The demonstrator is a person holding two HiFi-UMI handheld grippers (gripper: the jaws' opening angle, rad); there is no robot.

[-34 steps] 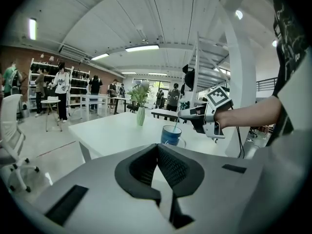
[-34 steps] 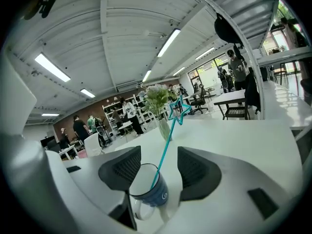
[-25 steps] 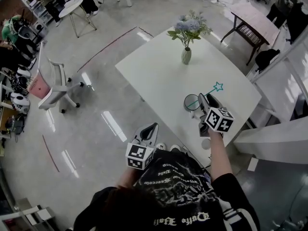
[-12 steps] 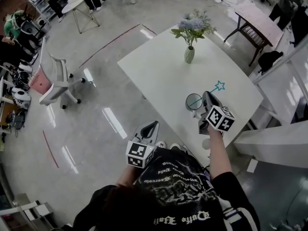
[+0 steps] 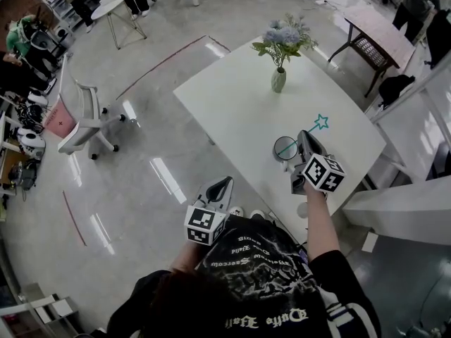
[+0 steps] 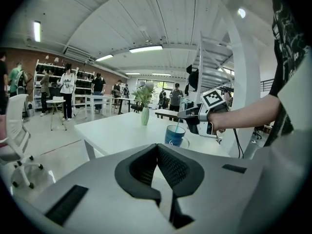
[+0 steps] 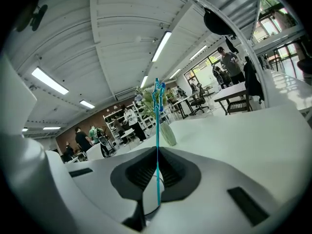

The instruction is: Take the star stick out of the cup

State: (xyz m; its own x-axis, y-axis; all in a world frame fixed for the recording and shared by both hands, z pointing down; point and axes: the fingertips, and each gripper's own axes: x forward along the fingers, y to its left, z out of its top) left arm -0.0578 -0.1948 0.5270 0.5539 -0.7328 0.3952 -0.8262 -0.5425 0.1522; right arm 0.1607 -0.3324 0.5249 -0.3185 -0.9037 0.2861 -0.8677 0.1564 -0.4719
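1. The star stick [image 5: 320, 123] is thin and teal. Its lower end sits inside the cup [image 5: 285, 148] and its shaft leans out over the rim. The outlined star at the tip hangs above the counter [image 5: 232, 104], on the side away from me.
2. In the right gripper view the star stick [image 7: 157, 130] runs straight up the middle between the two dark ribbed pads, with its star high above them.
3. My right tool [image 5: 304, 139] is closing tight on that shaft, and the pads pinch it from both sides. The tool hovers just beside the cup's rim, on the cup's right.
4. The left gripper view shows the cup [image 6: 174, 135] as blue and upright on the counter. My right tool [image 6: 191, 117] sits just above its rim, and a short stretch of teal stick slants from the cup up to the tool.
5. The cup sits near the counter's front right edge, close to me.
6. My left tool [image 5: 224, 184] is pressed together on nothing, its pads meeting at the tips. It hangs off the counter by my torso, over the glossy floor [image 5: 155, 139], well apart from the cup.
7. Farther back on the counter is a small pale vase [image 5: 278, 81] of blue and white flowers [image 5: 282, 38], well apart from the cup.
8. A white office chair [image 5: 81, 118] is out on the floor to my left.
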